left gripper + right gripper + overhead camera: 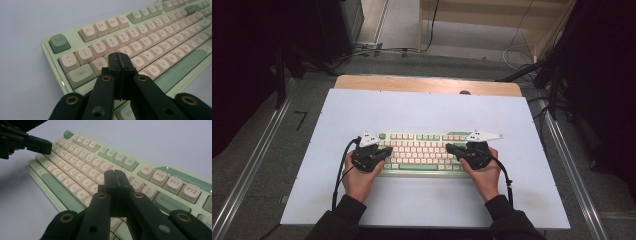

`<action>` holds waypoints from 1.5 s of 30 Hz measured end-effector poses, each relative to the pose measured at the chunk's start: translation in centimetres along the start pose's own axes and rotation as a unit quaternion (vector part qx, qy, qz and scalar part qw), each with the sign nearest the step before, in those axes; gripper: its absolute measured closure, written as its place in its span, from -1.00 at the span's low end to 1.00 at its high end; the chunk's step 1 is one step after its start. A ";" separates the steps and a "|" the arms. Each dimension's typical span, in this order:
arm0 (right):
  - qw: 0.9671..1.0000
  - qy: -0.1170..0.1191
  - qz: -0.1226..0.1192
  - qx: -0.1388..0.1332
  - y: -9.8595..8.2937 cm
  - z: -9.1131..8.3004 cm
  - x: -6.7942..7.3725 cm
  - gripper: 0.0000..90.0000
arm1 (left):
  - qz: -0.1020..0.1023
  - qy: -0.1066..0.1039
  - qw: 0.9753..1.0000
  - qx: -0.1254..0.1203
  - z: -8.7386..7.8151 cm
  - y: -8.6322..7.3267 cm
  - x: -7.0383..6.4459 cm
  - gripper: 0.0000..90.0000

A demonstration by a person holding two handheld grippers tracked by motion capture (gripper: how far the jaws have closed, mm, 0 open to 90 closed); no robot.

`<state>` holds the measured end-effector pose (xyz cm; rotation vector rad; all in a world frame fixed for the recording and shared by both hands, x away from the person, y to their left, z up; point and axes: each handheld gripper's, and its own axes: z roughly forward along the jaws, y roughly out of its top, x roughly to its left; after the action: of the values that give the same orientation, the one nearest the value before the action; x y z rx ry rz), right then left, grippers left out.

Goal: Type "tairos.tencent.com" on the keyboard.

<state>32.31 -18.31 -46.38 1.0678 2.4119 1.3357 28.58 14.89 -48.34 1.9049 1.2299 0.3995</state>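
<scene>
Clearly I have both tools set for typing: the keyboard [419, 152] lies square on the white mat [422, 107], nearer its front edge. My left gripper [118, 57] has its jaws pressed together into one blunt tip over the W key, and the right gripper [115, 175], likewise closed and empty, hovers over the right-hand keys, so each can poke single keys.
</scene>
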 end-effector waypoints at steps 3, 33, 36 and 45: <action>1.000 0.000 -0.001 0.003 0.0 0.1 0.0 0.96 | -0.002 0.000 1.000 0.005 0.2 -0.1 0.1 1.00; 1.000 0.007 -0.018 0.024 0.3 2.5 0.9 0.95 | -0.007 -0.015 0.999 -0.028 0.1 0.0 0.2 1.00; 0.999 0.007 -0.022 0.026 0.4 3.1 1.0 0.95 | -0.006 -0.014 1.000 -0.027 0.2 0.0 0.2 1.00; 0.999 0.002 -0.022 0.038 0.8 4.7 1.3 0.95 | -0.004 -0.014 0.999 -0.034 0.1 0.0 0.1 1.00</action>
<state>34.04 -14.04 -48.25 1.0255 2.4917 1.2433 28.66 14.95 -48.39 1.8417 1.1918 0.4037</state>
